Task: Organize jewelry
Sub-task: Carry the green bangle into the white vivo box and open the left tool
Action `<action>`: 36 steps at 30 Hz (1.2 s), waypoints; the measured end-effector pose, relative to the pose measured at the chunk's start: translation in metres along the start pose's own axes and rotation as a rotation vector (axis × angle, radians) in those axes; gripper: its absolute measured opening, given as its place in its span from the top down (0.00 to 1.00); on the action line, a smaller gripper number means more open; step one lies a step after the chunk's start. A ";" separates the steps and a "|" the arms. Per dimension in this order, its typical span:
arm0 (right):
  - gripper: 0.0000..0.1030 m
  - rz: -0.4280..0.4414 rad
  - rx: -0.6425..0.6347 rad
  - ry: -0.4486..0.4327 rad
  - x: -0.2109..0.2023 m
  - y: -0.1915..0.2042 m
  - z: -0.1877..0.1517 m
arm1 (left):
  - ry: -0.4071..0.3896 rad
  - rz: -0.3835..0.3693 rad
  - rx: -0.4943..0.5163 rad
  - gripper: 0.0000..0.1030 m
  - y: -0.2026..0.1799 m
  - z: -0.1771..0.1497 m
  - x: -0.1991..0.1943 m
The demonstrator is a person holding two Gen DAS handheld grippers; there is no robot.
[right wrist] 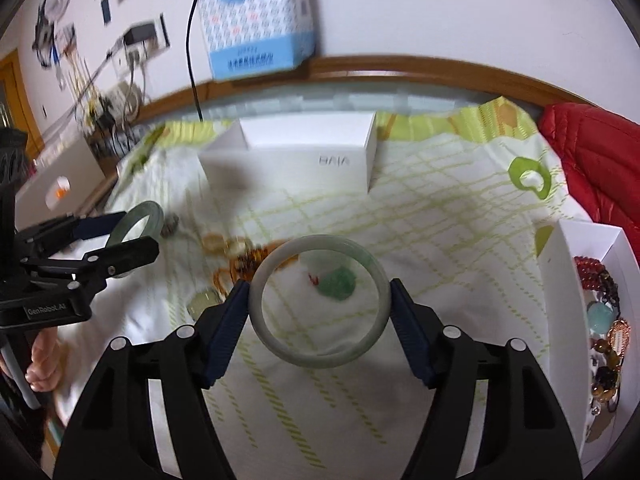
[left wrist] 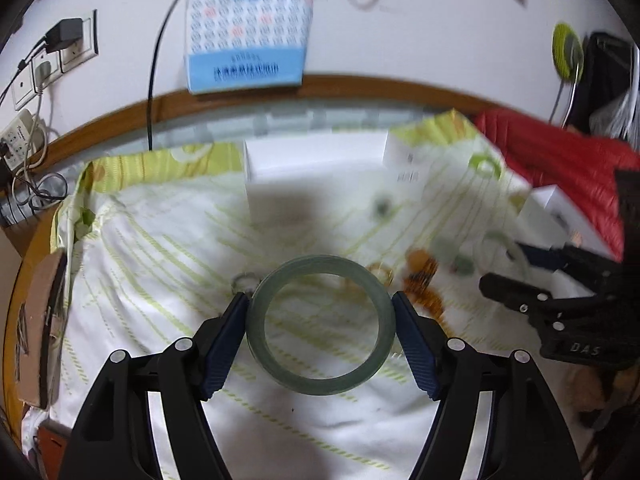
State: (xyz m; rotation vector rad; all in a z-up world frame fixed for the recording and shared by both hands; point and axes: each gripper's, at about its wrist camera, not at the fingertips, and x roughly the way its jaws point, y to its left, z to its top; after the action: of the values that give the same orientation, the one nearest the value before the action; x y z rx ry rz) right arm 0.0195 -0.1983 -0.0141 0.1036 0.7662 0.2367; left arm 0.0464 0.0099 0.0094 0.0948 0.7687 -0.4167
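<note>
— Well, what does the left wrist view show?
— The left gripper (left wrist: pixel 321 322) holds a dark green bangle (left wrist: pixel 320 384), fingers (left wrist: pixel 224 344) spread wide across its outer rim, above the cloth (left wrist: pixel 160 264). It looks hard, smooth, slippery, probably brittle.
— And the right wrist view?
— The right gripper (right wrist: pixel 320 318) clamps a pale bangle (right wrist: pixel 316 358) likewise; the jewelry box (right wrist: pixel 560 280) sits just beside it.

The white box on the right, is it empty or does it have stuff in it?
Not empty. The white box holds bead bracelets, seen in the right wrist view.

Left gripper (left wrist: pixel 320 302) angled downward, clamped on a bangle, right gripper (right wrist: pixel 318 292) likewise
</note>
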 end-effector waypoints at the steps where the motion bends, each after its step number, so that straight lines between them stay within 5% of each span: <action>1: 0.35 0.008 0.013 -0.010 -0.003 -0.002 0.005 | -0.010 0.004 -0.001 0.29 0.000 0.008 -0.003; 10: 0.35 0.037 0.057 -0.136 -0.016 -0.002 0.092 | -0.093 0.022 -0.054 0.29 0.013 0.095 0.008; 16: 0.35 0.082 0.114 -0.113 0.035 -0.007 0.139 | -0.055 0.010 -0.096 0.29 0.026 0.125 0.053; 23: 0.35 0.049 0.116 -0.010 0.097 -0.013 0.138 | 0.053 0.009 -0.109 0.29 0.039 0.117 0.110; 36: 0.34 0.065 0.127 0.022 0.112 -0.019 0.132 | 0.036 0.005 -0.109 0.28 0.043 0.114 0.110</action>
State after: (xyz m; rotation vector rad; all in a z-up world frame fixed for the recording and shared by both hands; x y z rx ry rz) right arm 0.1933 -0.1899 0.0014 0.2462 0.8006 0.2510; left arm 0.2090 -0.0135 0.0120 0.0021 0.8254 -0.3679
